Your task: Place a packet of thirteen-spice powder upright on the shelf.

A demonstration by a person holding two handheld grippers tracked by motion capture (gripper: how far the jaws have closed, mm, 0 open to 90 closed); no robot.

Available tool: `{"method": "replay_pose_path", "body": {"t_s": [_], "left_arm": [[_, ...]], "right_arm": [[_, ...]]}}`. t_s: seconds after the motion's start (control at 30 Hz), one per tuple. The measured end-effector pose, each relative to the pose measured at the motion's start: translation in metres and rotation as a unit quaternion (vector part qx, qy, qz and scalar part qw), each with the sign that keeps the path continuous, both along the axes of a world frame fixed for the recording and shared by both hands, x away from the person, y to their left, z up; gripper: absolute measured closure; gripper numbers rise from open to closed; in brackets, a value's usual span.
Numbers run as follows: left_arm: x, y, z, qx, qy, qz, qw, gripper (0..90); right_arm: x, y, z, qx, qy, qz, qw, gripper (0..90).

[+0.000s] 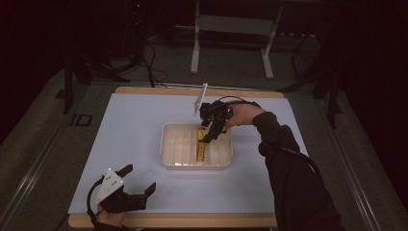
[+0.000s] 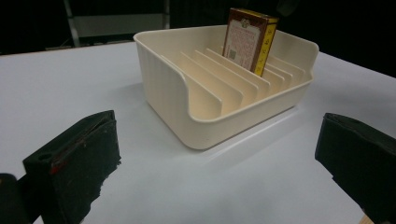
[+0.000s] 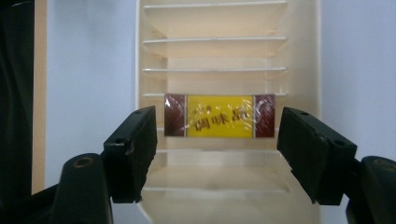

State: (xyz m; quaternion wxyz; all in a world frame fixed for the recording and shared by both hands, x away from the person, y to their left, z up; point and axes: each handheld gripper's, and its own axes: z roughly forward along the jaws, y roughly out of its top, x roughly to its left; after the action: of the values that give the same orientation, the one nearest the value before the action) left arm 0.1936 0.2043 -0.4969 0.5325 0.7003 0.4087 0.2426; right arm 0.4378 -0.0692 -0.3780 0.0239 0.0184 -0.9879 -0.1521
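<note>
While the person's dark-sleeved right forearm (image 1: 288, 159) reaches in across the white table (image 1: 139, 125), the largest thing on that surface is a cream plastic tray (image 1: 168, 161) standing near its middle, divided by thin upright ribs into narrow slots. From the left gripper view the tray (image 2: 173, 93) shows a lowered front wall and taller side walls, with its ribs running back in a row.

Standing on edge in one of the slots toward the tray's right side is a small box (image 1: 202, 147) with a yellow edge and dark red ends. It stands upright, rising above the tray's rim (image 2: 247, 39). Seen from above in the right gripper view, the box (image 3: 219, 115) lies between two ribs, its yellow face bearing printed characters.

At the tray, the right gripper (image 1: 209, 137) points down over the box. Its jaws stand parted on either side of the box, clear of both ends, not pressing on it.

Near the table's front left corner, the left gripper (image 1: 139, 180) hovers well apart from the tray, its jaws spread wide with nothing between them.
</note>
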Motion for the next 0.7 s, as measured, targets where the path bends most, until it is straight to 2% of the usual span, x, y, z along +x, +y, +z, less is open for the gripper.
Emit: {"method": "replay_pose_path", "body": {"t_s": [0.23, 0.4, 0.53, 0.6, 0.63, 0.67, 0.7], "left_arm": [[0.000, 0.000, 0.000, 0.001, 0.000, 0.000, 1.0000, 0.0], [0.000, -0.001, 0.000, 0.003, 0.000, 0.000, 1.0000, 0.0], [0.000, -0.002, 0.000, 0.006, 0.001, -0.002, 1.0000, 0.0], [0.000, -0.002, 0.000, 0.008, 0.001, -0.002, 1.0000, 0.0], [0.000, -0.002, 0.000, 0.008, 0.001, -0.002, 1.0000, 0.0], [0.000, -0.002, 0.000, 0.008, 0.001, -0.002, 1.0000, 0.0], [0.000, -0.002, 0.000, 0.008, 0.001, -0.003, 1.0000, 0.0]], "right_arm": [[-0.001, -0.011, 0.010, -0.010, -0.018, -0.009, 0.9997, 28.6], [0.000, -0.019, 0.016, -0.012, -0.022, -0.021, 0.9995, 27.7], [0.002, -0.029, 0.020, -0.015, -0.031, -0.045, 0.9984, 17.7], [0.002, -0.031, 0.021, -0.017, -0.035, -0.050, 0.9980, 16.8], [0.003, -0.035, 0.022, -0.022, -0.028, -0.052, 0.9980, 12.4], [0.003, -0.035, 0.022, -0.022, -0.028, -0.052, 0.9980, 12.4], [0.003, -0.039, 0.022, -0.024, -0.028, -0.064, 0.9973, 11.7]]}}
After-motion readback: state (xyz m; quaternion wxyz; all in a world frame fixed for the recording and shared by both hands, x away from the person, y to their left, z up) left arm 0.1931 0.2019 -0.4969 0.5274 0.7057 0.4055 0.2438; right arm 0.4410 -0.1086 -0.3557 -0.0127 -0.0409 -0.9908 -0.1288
